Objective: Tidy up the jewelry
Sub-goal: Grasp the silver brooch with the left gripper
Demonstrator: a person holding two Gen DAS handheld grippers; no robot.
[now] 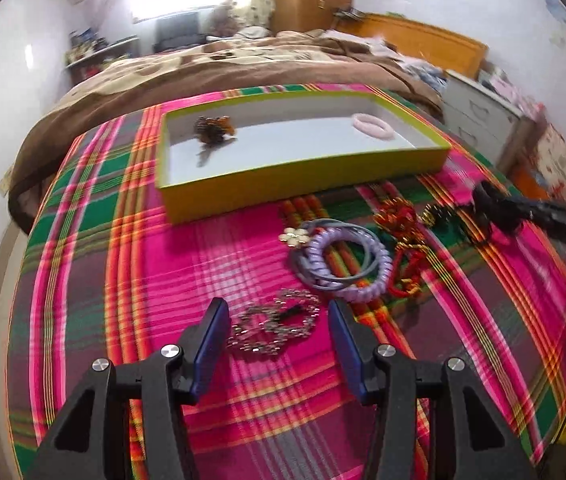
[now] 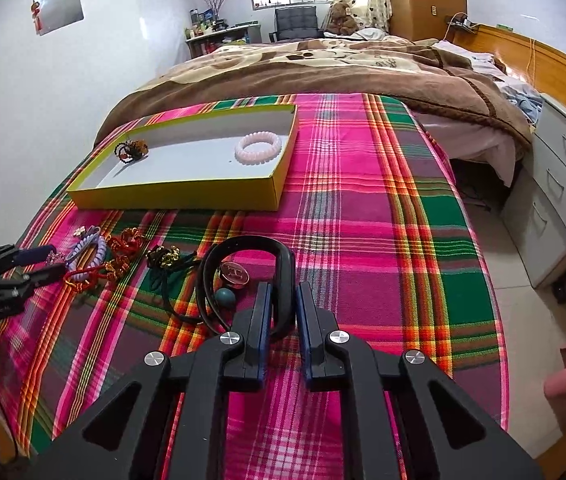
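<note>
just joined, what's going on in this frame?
A person is sorting jewelry on a plaid cloth into a shallow yellow-green box. The box already holds a pink beaded bracelet and a dark amber beaded piece. The right tongs are shut on a black band bracelet. The left tongs are open around a silver rhinestone piece. A lilac spiral hair tie and red-gold ornaments lie on the cloth.

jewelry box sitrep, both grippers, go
Left gripper open, straddling the silver bead bracelet. Right gripper shut on the black band. Yellow box holds the pink bracelet and a dark beaded piece. Path to box unobstructed.
</note>
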